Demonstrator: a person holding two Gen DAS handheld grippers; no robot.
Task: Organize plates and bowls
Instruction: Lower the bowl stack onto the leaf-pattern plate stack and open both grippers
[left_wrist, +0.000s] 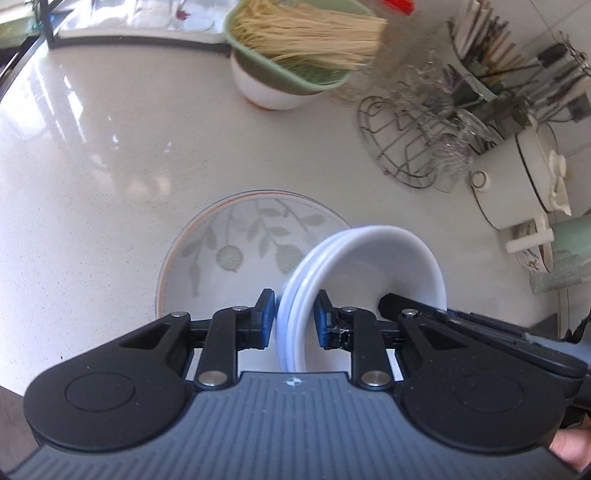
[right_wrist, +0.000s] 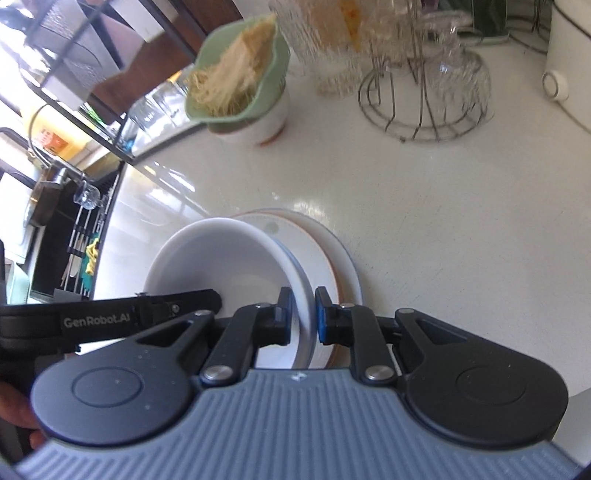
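A stack of white bowls (left_wrist: 369, 258) is held between both grippers above a leaf-patterned plate (left_wrist: 240, 243) on the counter. My left gripper (left_wrist: 294, 317) is shut on the stack's left rim. My right gripper (right_wrist: 303, 314) is shut on the opposite rim of the white bowls (right_wrist: 221, 266). In the right wrist view the patterned plate (right_wrist: 340, 266) lies under the bowls, with an orange-edged rim showing. Each gripper's body shows in the other's view, at the bowls' far side.
A white bowl (left_wrist: 266, 88) carrying a green basket of dry noodles (left_wrist: 295, 40) stands at the back. A wire rack with glasses (left_wrist: 413, 140), a utensil holder (left_wrist: 487, 55) and a white pot (left_wrist: 524, 177) stand at the right. A sink area (right_wrist: 66, 229) lies to the left.
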